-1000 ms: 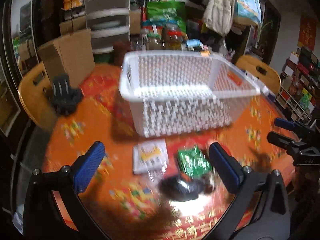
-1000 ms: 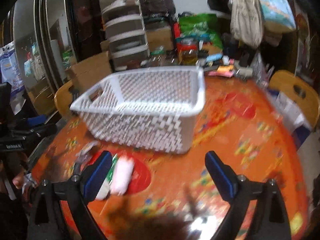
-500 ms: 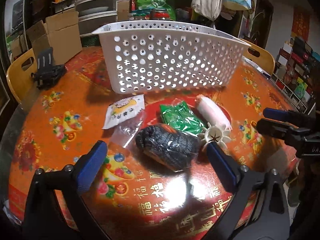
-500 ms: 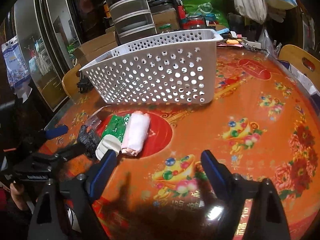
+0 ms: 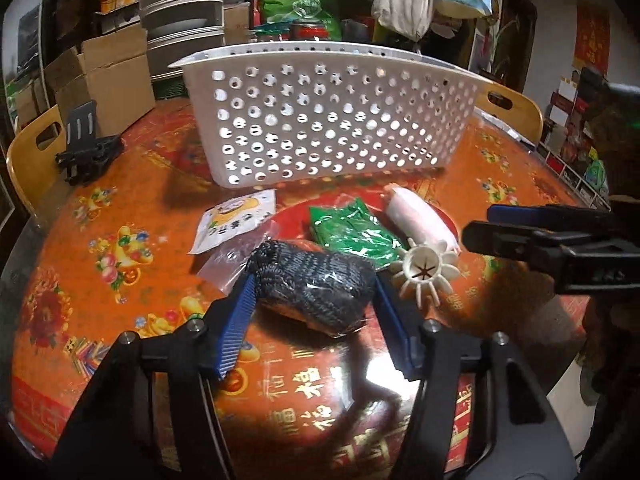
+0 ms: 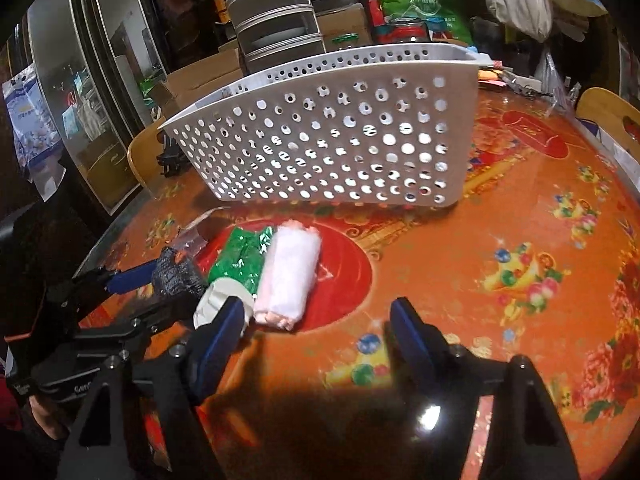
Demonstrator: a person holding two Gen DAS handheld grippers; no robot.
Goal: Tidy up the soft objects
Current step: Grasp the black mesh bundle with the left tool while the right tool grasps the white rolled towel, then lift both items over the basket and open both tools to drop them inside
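Task barely begun: basket (image 5: 328, 120) looks empty. Left tool (image 5: 316, 300) brackets the black knit bundle (image 5: 316, 284), grip uncertain. Right tool (image 6: 316, 344) gapes, holding nothing. Green packet (image 5: 352, 232), pink roll (image 6: 288, 276), white pouch (image 5: 236, 220) remain mid-surface.

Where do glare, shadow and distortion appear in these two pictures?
Left wrist view: the white basket bows from fisheye distortion; glare lies on the wrapped black knit bundle between the left claw pads. Right wrist view: a lamp reflection shines on the table; dark shadow beneath the right claw.
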